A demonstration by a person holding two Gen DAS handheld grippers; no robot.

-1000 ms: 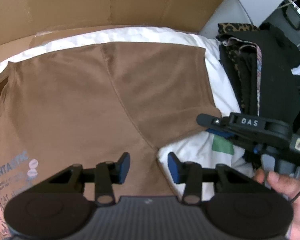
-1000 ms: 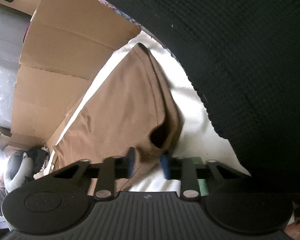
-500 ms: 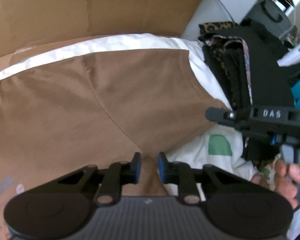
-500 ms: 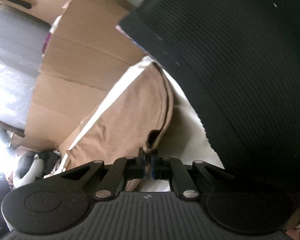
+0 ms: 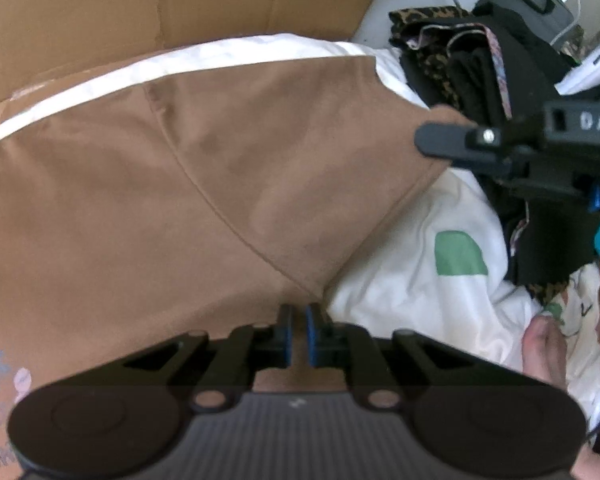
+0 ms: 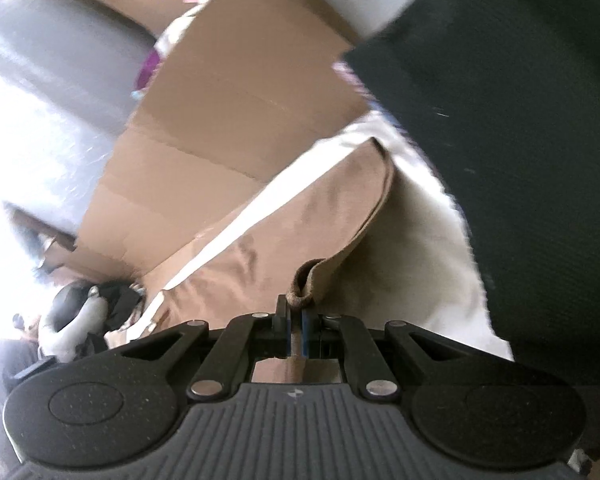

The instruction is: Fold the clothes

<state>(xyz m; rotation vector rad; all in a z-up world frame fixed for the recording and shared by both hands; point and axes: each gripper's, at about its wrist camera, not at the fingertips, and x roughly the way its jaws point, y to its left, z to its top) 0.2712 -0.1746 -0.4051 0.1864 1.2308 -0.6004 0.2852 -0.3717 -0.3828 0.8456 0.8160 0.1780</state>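
The brown shirt [image 5: 204, 200] is pinched ahead of both tools: left gripper [image 5: 298, 332] at the armpit, right gripper [image 6: 296, 328] on the sleeve hem. Thin bites, seemingly, may slip if pulled unevenly.

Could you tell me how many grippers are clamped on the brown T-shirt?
2. The left gripper pinches the brown T-shirt at the underarm, where sleeve meets body. The right gripper pinches the sleeve's hem, lifted off the white bedding.
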